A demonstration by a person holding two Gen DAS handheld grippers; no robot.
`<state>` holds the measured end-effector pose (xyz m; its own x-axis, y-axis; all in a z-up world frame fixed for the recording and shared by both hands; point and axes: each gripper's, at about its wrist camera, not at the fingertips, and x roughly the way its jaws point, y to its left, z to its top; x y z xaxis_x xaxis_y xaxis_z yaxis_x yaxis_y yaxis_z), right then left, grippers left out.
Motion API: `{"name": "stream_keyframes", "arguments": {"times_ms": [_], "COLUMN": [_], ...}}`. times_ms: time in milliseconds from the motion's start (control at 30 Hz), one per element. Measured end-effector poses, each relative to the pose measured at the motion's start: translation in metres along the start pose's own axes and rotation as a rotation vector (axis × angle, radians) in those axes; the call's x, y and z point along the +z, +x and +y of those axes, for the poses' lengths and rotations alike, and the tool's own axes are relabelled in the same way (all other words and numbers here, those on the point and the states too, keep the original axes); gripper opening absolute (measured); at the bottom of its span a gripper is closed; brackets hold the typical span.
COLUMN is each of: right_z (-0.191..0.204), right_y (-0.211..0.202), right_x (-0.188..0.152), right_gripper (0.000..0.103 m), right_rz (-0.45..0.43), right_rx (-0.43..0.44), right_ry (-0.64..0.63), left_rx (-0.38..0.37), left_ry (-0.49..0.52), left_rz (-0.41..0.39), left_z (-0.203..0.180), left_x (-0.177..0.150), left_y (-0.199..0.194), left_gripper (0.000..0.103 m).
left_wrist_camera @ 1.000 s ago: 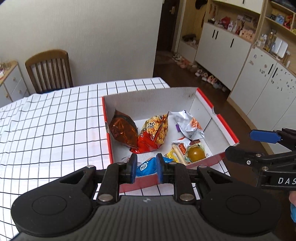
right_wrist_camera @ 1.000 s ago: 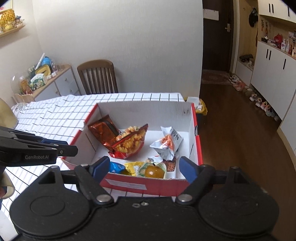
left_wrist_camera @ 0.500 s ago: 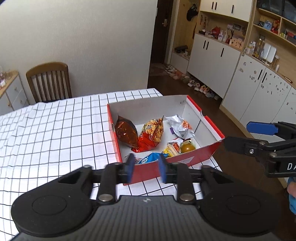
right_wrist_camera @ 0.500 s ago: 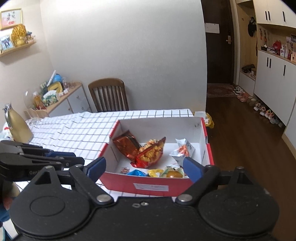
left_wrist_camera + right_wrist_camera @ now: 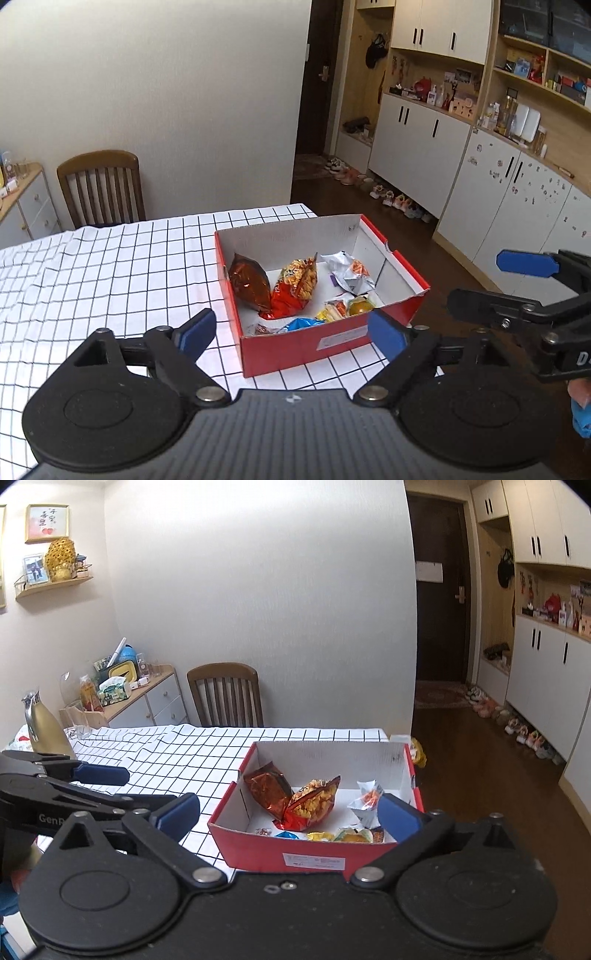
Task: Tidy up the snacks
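A red shoebox point(image 5: 295, 347) point(image 5: 258, 849) with a white inside stands on the checked tablecloth point(image 5: 92, 277). It holds a brown bag point(image 5: 249, 284) point(image 5: 267, 784), an orange-red bag point(image 5: 295, 288) point(image 5: 314, 805), a silver packet point(image 5: 349, 273) point(image 5: 365, 799), a blue packet point(image 5: 303, 324) and other small snacks. My left gripper point(image 5: 290, 332) point(image 5: 151, 786) hovers short of the box's front wall, its jaws opening with nothing between the pads. My right gripper point(image 5: 288, 812) point(image 5: 474, 280) hangs beside it on the right, its jaws also opening and empty.
A wooden chair point(image 5: 99, 188) point(image 5: 225, 694) stands behind the table. A gold jug point(image 5: 42, 725) and a glass point(image 5: 77, 720) sit at the table's far left. The box lies near the table's right edge, with wooden floor and white cabinets point(image 5: 417, 147) beyond.
Both grippers have drawn back and up from the box, which now looks smaller. The left jaws went from nearly shut to wide apart. The right jaws spread a little wider.
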<state>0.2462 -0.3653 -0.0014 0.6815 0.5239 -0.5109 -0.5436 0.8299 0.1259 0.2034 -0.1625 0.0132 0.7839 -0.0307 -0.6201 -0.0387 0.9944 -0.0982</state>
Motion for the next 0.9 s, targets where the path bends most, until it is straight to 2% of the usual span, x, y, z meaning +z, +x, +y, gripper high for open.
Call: {"name": "stream_keyframes", "arguments": {"times_ms": [33,67,333,600,900], "right_z": [0.001,0.001,0.001,-0.002,-0.003], "right_y": [-0.003,-0.006,-0.019,-0.021,-0.021], "right_x": [-0.001,-0.001,-0.007,-0.010,-0.011], "right_gripper": [0.103,0.103,0.103,0.103,0.103], "right_rz": [-0.006,-0.010,-0.024,-0.020,-0.016], "right_rx": [-0.003,0.000,-0.015,-0.030,-0.036], "right_ry": [-0.003,-0.001,0.014,0.035,0.040], "left_rx": [-0.002,-0.005,-0.024,-0.031,-0.023], "left_ry": [-0.006,-0.013,-0.043,-0.014,-0.038], "left_rz": [-0.003,-0.006,0.009,-0.010,-0.029], "left_z": [0.000,0.001,0.002,-0.006,-0.002], "left_x": [-0.001,-0.003,-0.007,-0.011,-0.008], "left_y": [0.000,-0.001,-0.003,-0.010,-0.013], "left_gripper": [0.100,0.102,0.102,0.102,0.102]}}
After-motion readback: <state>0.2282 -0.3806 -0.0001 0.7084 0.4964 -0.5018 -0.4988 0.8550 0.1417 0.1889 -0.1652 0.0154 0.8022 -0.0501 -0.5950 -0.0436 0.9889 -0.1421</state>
